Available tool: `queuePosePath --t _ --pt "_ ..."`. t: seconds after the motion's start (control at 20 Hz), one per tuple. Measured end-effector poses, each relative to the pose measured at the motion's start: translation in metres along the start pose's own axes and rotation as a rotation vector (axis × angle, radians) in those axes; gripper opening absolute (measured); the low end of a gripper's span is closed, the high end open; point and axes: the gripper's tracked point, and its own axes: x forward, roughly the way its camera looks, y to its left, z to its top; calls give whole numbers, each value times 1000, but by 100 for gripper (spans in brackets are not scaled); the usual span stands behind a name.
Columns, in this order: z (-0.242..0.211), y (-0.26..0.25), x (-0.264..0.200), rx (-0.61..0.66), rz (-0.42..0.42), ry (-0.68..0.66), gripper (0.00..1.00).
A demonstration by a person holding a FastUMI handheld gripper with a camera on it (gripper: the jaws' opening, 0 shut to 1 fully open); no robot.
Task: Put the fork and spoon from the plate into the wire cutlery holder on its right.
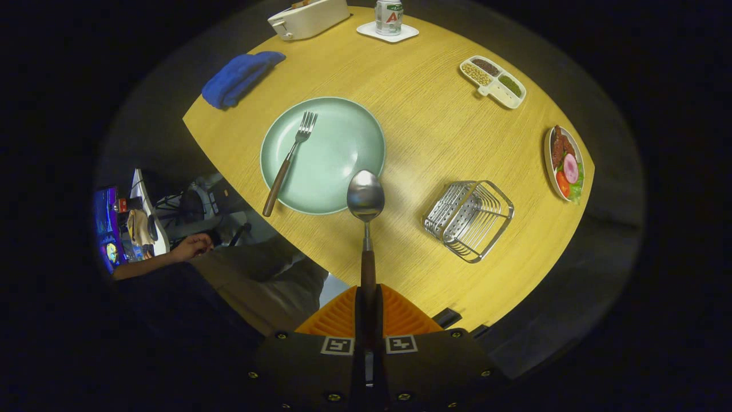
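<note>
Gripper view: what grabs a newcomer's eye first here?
The spoon stands out first: the gripper is shut on its wooden handle, and its bowl pokes out ahead of the fingers, over the near rim of the green plate. The fork lies on that plate's left side, handle overhanging the rim. Right of the plate sits the wire cutlery holder, with nothing in it.

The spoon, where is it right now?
The spoon is up off the table, its handle clamped between the fingers of the gripper. Its bowl hangs over the near rim of the plate, with the wire holder to its right.
</note>
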Motion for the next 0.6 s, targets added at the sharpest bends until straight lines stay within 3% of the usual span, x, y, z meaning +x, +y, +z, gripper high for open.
queuePosePath --t 0.35,0.6 --pt "-22 -60 -45 50 -66 5 6" --pt "-32 -98 -43 103 -89 74 6"
